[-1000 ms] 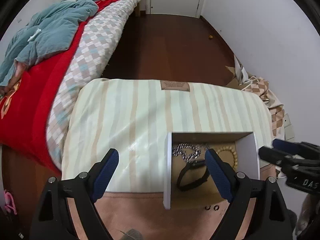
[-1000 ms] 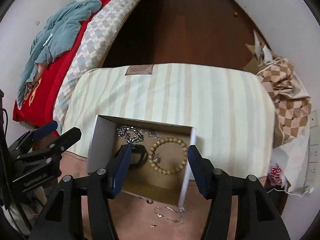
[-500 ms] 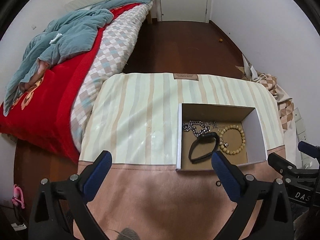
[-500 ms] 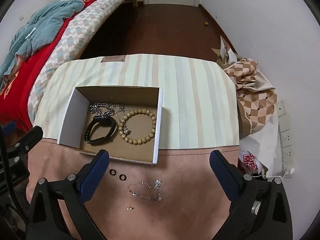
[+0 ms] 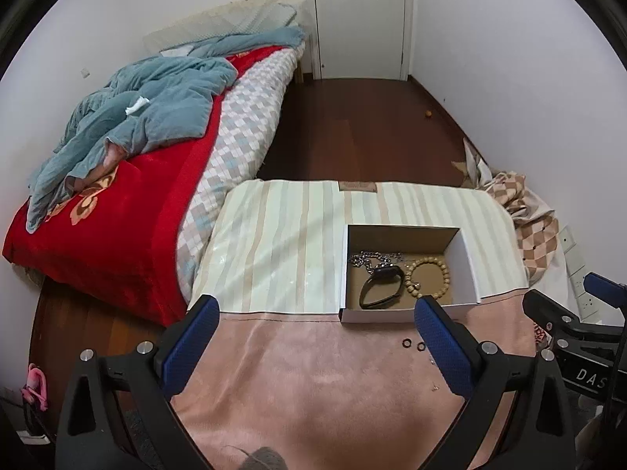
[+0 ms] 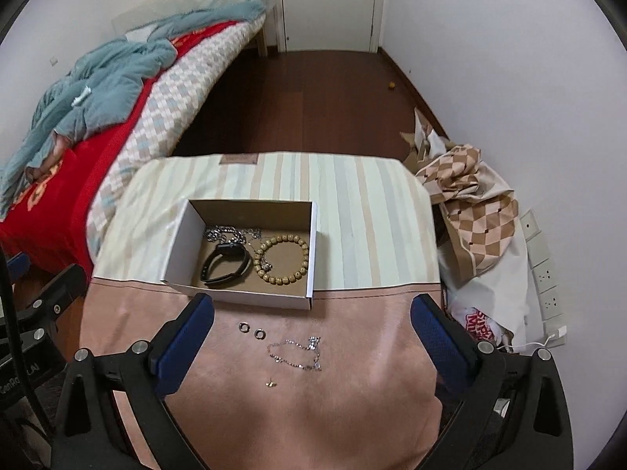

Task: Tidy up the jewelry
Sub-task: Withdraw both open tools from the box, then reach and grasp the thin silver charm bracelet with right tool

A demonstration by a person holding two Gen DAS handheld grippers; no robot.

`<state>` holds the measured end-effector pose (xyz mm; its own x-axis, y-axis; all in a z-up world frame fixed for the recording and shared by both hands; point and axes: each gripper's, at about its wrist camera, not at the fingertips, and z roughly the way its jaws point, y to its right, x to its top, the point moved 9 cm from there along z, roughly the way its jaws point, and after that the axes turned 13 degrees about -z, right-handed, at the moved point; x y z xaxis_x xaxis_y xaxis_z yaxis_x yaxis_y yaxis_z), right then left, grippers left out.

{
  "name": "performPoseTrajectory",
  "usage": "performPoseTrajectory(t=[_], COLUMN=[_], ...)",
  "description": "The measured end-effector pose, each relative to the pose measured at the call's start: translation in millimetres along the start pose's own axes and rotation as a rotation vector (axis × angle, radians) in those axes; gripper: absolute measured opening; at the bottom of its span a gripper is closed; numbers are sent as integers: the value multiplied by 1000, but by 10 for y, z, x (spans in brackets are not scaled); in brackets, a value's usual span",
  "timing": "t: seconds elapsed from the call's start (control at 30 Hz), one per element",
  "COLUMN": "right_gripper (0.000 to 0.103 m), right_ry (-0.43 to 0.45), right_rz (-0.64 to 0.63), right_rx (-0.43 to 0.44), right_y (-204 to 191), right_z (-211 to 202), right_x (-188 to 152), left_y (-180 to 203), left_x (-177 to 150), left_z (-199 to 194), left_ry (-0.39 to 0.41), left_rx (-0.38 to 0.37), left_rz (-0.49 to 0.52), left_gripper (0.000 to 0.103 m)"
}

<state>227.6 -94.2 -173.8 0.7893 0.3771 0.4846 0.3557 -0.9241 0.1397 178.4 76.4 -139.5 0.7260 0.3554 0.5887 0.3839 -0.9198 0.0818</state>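
Observation:
An open white cardboard box (image 6: 184, 246) (image 5: 468, 264) sits on the table and holds a black wristband (image 6: 225, 264) (image 5: 382, 288), a wooden bead bracelet (image 6: 280, 260) (image 5: 429, 278) and a silver chain (image 6: 223, 232) (image 5: 366, 259). In front of the box on the pink cloth lie two small rings (image 6: 250, 329) (image 5: 414, 344), a thin silver chain (image 6: 296, 354) and a tiny stud (image 6: 270, 384). My left gripper (image 5: 317, 342) is open and empty, held back above the pink cloth. My right gripper (image 6: 313, 338) is open and empty, above the loose pieces.
The table carries a striped mat (image 6: 352, 215) and a pink cloth (image 6: 298, 411). A bed with a red blanket (image 5: 117, 215) stands to the left. Checked fabric and bags (image 6: 474, 227) lie at the right by the wall. A dark wooden floor (image 5: 364, 129) lies beyond.
Both grippers have pulled back and up from the box, and both have opened wider. The rings and thin chain on the pink cloth have come into view.

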Motion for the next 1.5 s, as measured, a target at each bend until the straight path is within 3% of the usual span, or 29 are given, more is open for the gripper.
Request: performPoseTrajectory(t=[0.37, 0.63, 0.77, 0.93, 1.07, 1.3, 1.5], right_gripper=[102, 102, 102, 100, 77, 62, 51], right_ry=[117, 155, 125, 29, -65, -87, -76], right_rz=[-12, 8, 37, 99, 136, 171, 79], right_rx=[-29, -1, 34, 92, 142, 168, 146], right_y=[10, -20, 21, 81, 87, 97, -68], right_z=[-812, -1021, -778, -91, 559, 1267, 1554], right_x=[-43, -104, -309, -765, -1147, -1339, -1214], left_y=[-29, -107, -164, -243, -306, -367, -344], left_x=[-73, -166, -333, -699, -1005, -1274, -1338], left_z=[-533, -620, -400, 129, 586, 1140, 1292], left_ry=[61, 87, 74, 9, -87, -167, -191], left_rx=[-10, 12, 57, 135, 179, 260, 277], left_rz=[-13, -41, -34, -14, -15, 9, 36], left_gripper=[102, 102, 102, 102, 102, 102, 102])
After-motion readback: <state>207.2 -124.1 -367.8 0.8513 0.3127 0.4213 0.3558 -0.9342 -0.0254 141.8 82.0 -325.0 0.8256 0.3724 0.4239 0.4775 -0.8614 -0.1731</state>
